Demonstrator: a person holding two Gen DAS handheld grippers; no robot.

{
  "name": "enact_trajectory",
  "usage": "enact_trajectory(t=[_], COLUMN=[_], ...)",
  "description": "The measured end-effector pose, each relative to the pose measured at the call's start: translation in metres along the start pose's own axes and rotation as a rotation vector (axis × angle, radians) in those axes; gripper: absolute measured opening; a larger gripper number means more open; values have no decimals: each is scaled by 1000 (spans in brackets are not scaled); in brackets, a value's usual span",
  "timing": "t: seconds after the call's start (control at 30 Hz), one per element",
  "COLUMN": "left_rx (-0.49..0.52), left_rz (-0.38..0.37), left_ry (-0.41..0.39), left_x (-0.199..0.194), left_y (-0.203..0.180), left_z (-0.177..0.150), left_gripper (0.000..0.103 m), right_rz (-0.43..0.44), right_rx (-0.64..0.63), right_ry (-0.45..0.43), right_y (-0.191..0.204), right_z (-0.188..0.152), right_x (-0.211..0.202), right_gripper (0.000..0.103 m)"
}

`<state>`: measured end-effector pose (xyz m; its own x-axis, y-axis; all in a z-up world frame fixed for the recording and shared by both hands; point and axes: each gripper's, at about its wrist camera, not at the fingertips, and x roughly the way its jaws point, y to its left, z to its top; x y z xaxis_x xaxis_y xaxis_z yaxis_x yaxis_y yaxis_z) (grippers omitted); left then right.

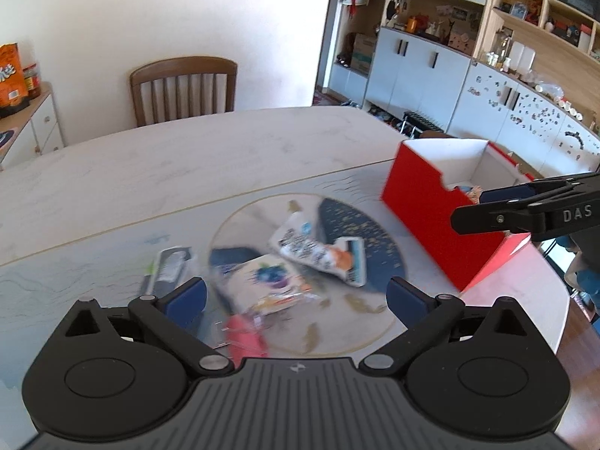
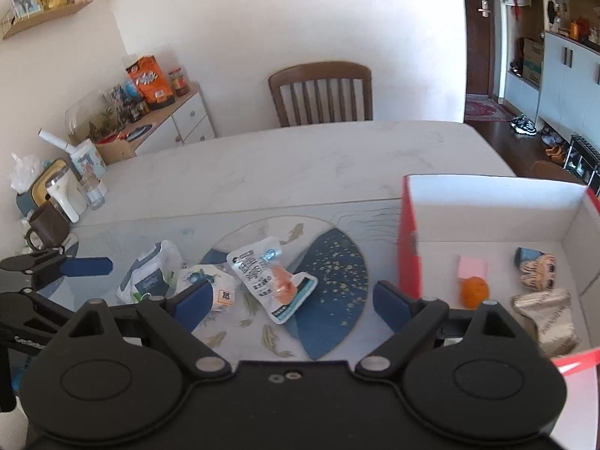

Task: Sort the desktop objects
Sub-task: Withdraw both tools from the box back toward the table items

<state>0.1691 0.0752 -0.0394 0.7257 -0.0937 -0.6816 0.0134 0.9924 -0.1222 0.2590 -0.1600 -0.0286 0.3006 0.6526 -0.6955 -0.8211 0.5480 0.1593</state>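
Several packets lie on the round blue-and-white mat: a white snack pouch with an orange picture, a blueberry packet and a wipes pack. My right gripper hovers open above the pouch, holding nothing. My left gripper is open and empty over the blurred blueberry packet, with a pink item just below it. The red box stands on the right and holds an orange, a pink pad, a small figure and a silver packet.
A wooden chair stands at the table's far side. A brown mug, a white kettle and a glass crowd the left edge. A sideboard with snacks is behind them. The table's right edge runs near the box.
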Motion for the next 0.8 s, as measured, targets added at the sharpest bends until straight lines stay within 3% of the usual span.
enact_trajectory(t=[0.47, 0.8], left_rx=[7, 2], left_rz=[89, 107], left_ry=[76, 132], left_x=[31, 57], left_y=[71, 94], left_z=[-14, -12], left_gripper=[103, 103], right_rz=[-14, -45], right_rx=[-132, -178], right_ry=[117, 189], right_y=[27, 28], right_z=[-3, -2], right_x=[80, 126], right_gripper=[91, 90])
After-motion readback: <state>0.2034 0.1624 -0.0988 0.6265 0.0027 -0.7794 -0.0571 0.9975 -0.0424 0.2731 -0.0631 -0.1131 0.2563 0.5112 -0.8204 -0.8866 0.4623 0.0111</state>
